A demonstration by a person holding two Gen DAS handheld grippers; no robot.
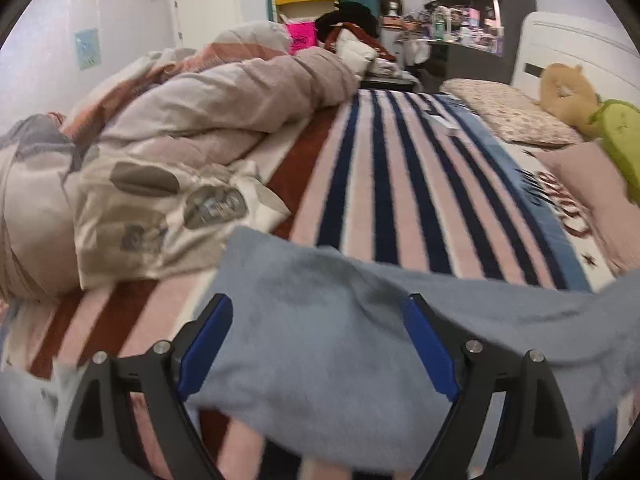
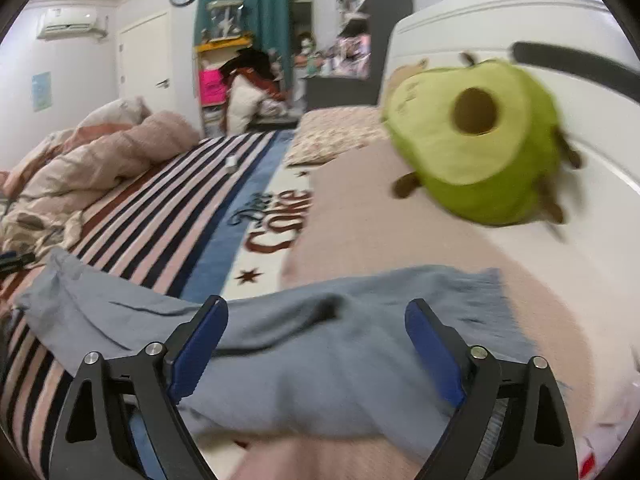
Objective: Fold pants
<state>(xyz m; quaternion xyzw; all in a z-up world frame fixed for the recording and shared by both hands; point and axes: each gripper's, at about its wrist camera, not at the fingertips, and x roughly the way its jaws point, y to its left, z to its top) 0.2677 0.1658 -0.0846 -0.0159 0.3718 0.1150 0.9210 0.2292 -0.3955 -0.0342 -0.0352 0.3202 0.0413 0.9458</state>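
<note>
The light blue-grey pants (image 1: 328, 320) lie spread across the striped blanket (image 1: 380, 184) on the bed. In the left wrist view my left gripper (image 1: 320, 308) is open, its blue-padded fingers (image 1: 208, 344) standing wide on either side of the cloth, just over it. In the right wrist view the pants (image 2: 304, 344) run from the striped blanket (image 2: 160, 216) onto a pink pillow (image 2: 360, 216). My right gripper (image 2: 316, 308) is open too, fingers (image 2: 432, 344) wide apart above the cloth. Neither holds anything.
A bunched duvet (image 1: 180, 120) fills the left of the bed. A green avocado plush (image 2: 480, 140) and a brown plush (image 1: 568, 92) sit by the white headboard (image 2: 520, 20). A floral pillow (image 1: 508, 112) lies at the head. A small white object (image 1: 444, 122) rests on the blanket.
</note>
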